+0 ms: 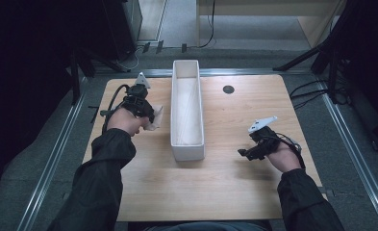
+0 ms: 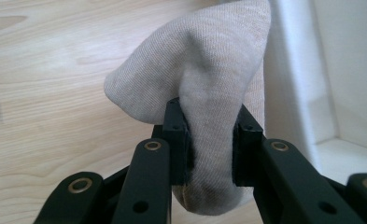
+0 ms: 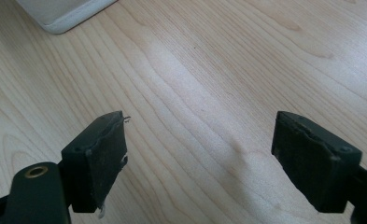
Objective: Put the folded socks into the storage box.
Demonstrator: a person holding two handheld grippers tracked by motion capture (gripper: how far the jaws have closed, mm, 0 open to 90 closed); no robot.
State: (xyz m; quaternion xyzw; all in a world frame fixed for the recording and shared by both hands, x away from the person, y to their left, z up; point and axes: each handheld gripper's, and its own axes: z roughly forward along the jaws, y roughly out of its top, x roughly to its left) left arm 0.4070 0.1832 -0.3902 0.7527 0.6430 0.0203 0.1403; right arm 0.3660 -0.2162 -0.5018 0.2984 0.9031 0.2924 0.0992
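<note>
Two dark-sleeved forearms reach in over the near edge of a pale wooden counter (image 1: pixel 215 187), each hand carrying a black two-jaw claw. Toward the counter's right edge, the right claw (image 1: pixel 246 153) sits low over bare wood, its jaws spread wide with nothing between them; the right claw's own view shows only wood grain between its worn pads (image 3: pixel 107 158) and a white corner of the bin at top left. Across the counter, near its left edge, the left claw (image 1: pixel 150 118) pinches a beige knitted sock (image 2: pixel 204 88) by a bunched fold, the fabric squeezed between both pads and bulging out above and below them. In the high view the sock (image 1: pixel 156 119) appears as a pale patch at the claw's tip, just beside the left wall of the bin; whether it touches the wood cannot be told. That long, narrow white bin (image 1: pixel 176 103) lies down the middle of the counter, its short end toward the person and its far end reaching the far edge. A small dark round grommet (image 1: pixel 228 89) sits in the counter beyond, right of the bin near the far edge.
</note>
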